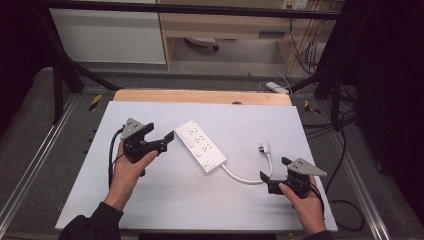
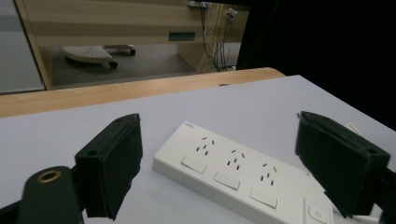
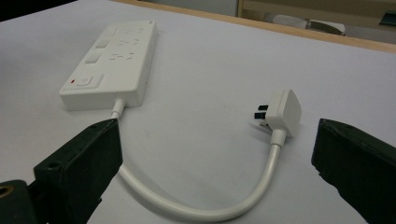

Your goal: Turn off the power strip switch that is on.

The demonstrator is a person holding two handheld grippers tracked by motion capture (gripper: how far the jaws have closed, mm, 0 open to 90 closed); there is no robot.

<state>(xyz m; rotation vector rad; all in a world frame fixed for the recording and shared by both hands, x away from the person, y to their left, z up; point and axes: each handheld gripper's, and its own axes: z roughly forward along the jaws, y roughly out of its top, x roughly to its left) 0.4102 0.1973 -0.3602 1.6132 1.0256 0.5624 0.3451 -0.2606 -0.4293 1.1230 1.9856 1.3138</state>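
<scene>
A white power strip [image 1: 200, 145] lies flat and slantwise in the middle of the white table top [image 1: 175, 205]. Its short cable [image 1: 244, 179] curves round to a white plug [image 1: 264, 148] lying on the surface. My left gripper [image 1: 161, 133] stands open just left of the strip's far end, jaws pointing at it. In the left gripper view the left gripper [image 2: 219, 135] has the power strip [image 2: 233, 168] ahead between its spread jaws, untouched. My right gripper [image 1: 275, 169] is open beside the cable's bend; in the right gripper view the right gripper [image 3: 219, 140] frames the plug [image 3: 285, 112] and cable [image 3: 261, 186].
A wooden strip [image 1: 200, 96] borders the table's far edge. Black frame bars [image 1: 65, 60] rise at the back corners, and loose cables [image 1: 345, 210] trail on the floor at the right. A rolling base [image 1: 200, 44] sits under the furniture behind.
</scene>
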